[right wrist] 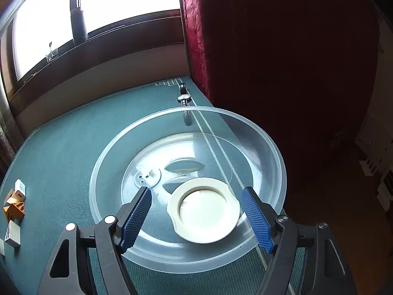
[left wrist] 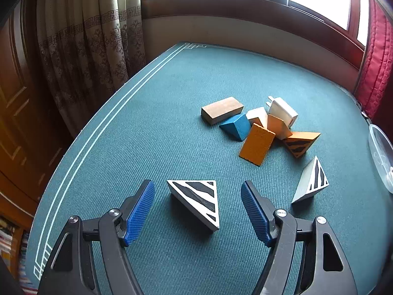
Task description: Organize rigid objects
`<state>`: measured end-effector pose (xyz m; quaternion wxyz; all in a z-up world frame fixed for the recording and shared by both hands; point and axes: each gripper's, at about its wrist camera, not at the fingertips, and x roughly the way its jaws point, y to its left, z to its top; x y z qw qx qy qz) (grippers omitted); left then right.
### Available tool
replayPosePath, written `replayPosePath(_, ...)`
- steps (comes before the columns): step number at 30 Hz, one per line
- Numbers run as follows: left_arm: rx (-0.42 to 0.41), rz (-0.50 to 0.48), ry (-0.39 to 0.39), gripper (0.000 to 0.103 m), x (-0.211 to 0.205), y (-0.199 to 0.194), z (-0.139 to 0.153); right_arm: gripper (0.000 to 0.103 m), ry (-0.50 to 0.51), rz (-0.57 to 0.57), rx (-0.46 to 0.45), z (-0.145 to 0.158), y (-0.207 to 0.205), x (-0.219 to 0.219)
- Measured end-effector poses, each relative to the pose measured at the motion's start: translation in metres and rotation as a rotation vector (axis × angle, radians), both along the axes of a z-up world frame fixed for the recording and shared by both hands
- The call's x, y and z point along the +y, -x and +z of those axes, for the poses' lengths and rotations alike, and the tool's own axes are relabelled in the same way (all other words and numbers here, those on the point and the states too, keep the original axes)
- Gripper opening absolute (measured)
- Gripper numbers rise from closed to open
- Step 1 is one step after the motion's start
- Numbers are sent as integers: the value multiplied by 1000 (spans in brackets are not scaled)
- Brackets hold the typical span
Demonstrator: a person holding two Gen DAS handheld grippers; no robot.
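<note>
In the left wrist view a white triangular block with black stripes (left wrist: 197,200) lies flat on the green table mat (left wrist: 147,123), between the blue pads of my left gripper (left wrist: 197,202), which stands open and clear of the block on both sides. A second striped triangle (left wrist: 312,182) stands on edge to the right. In the right wrist view my right gripper (right wrist: 196,209) is open over a clear round bowl (right wrist: 103,162). A cream round lid (right wrist: 203,211) lies inside the bowl between the pads, untouched.
Farther back lies a pile: brown block (left wrist: 221,110), blue wedge (left wrist: 237,125), orange slab (left wrist: 256,146), orange striped triangle (left wrist: 301,143), white charger (left wrist: 282,110). A wristwatch (right wrist: 184,97) lies beyond the bowl. A red curtain (right wrist: 270,61) hangs right; the mat's edge falls off left.
</note>
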<state>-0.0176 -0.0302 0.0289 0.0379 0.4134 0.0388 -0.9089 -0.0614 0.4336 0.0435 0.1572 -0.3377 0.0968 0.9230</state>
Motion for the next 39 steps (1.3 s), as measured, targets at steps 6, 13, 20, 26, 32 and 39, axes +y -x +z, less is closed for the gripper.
replayPosePath(6,-17,-3,0,69,0,6,-10,79,-9,13,-23,-5,-2,-1)
replayPosePath(13,-5,-30,-47,42,1,6,-13,80,-38,27,-42,-10,-2,-7)
replayPosePath(20,57,-59,-18,42,13,-1,10,80,-64,42,-55,-11,-4,-8)
replayPosePath(26,100,-123,-10,42,42,-3,34,80,-58,47,-38,-8,-12,-2)
replayPosePath(32,153,-261,21,42,100,-6,61,80,-60,57,-28,-4,-18,5)
replayPosePath(39,162,-453,35,42,179,0,74,84,-41,116,-43,-1,-20,7)
